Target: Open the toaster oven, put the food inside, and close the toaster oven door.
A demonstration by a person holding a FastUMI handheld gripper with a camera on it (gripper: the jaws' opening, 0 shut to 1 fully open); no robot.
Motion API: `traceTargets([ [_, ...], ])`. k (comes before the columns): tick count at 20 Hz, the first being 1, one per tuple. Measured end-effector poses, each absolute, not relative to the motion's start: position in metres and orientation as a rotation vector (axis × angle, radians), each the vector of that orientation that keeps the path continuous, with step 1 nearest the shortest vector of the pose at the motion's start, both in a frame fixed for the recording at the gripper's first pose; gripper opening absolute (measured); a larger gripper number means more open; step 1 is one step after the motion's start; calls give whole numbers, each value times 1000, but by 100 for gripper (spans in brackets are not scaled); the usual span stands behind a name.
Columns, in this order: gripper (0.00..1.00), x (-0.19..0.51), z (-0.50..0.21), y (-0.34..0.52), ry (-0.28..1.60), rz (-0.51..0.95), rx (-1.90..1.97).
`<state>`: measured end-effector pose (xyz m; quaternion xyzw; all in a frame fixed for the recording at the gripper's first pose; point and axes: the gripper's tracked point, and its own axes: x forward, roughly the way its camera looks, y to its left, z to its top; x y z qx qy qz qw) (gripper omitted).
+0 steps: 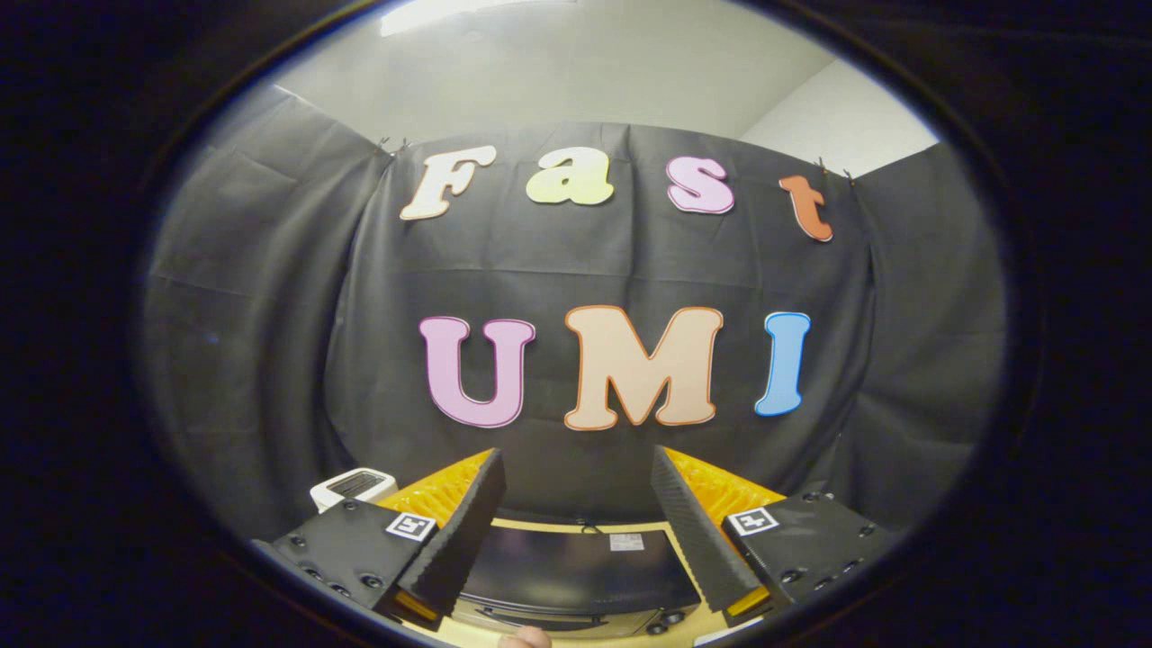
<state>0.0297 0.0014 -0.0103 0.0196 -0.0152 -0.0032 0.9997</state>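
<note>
You hold the gripper high, fingers spread wide with nothing between them, likely so you can survey the black box-shaped toaster oven sitting below and between them. A small white appliance stands left of that oven.

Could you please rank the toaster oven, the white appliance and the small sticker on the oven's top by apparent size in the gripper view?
1. Toaster oven, below the open, empty claw.
2. White appliance, partly hidden.
3. Sticker.
</note>
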Motion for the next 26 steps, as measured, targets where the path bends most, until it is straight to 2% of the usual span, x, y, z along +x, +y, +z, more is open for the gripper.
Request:
traceTargets([
  [4,100,37,-53,15,26,40,77],
  [13,100,58,-189,31,290,-6,86],
  [26,100,57,-263,28,434,-69,147],
])
